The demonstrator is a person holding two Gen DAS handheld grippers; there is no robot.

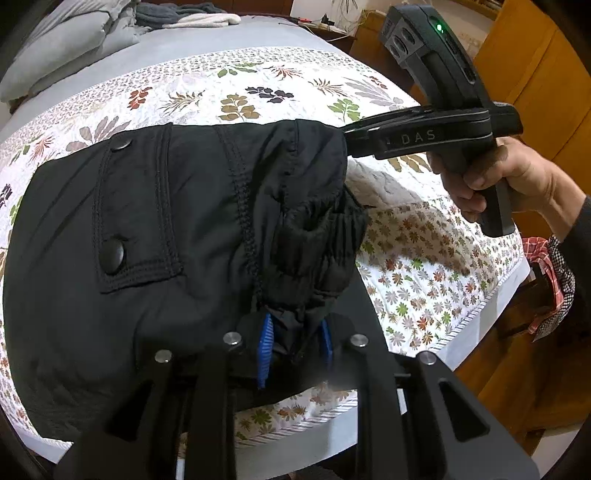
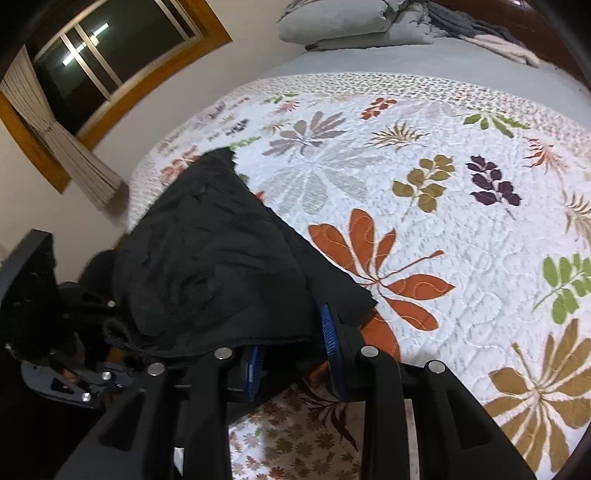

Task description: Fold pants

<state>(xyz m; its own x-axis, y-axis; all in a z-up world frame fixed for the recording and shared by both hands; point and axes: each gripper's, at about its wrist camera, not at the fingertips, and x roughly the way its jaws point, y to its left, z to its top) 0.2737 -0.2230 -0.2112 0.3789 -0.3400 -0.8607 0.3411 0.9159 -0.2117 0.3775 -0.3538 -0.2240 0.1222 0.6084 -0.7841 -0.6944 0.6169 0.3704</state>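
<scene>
The black pants (image 1: 155, 229) hang spread above the floral bedspread (image 1: 258, 92), with a pocket flap and two snap buttons showing. My left gripper (image 1: 295, 343) is shut on the bunched elastic waistband, its blue pads (image 1: 265, 347) pressed on the cloth. My right gripper (image 1: 351, 133) holds the far upper edge of the pants. In the right wrist view the pants (image 2: 214, 258) drape to the left and my right gripper (image 2: 291, 343) is shut on their black edge between blue pads (image 2: 328, 332). The left gripper (image 2: 74, 376) shows at the lower left, its fingertips hidden by cloth.
Grey pillows (image 1: 62, 44) and folded cloths (image 1: 192, 18) lie at the head of the bed. A wooden wardrobe (image 1: 535, 85) stands to the right. A red checked cloth (image 1: 550, 280) hangs by the bed's right edge. A window with a curtain (image 2: 74, 140) is on the left wall.
</scene>
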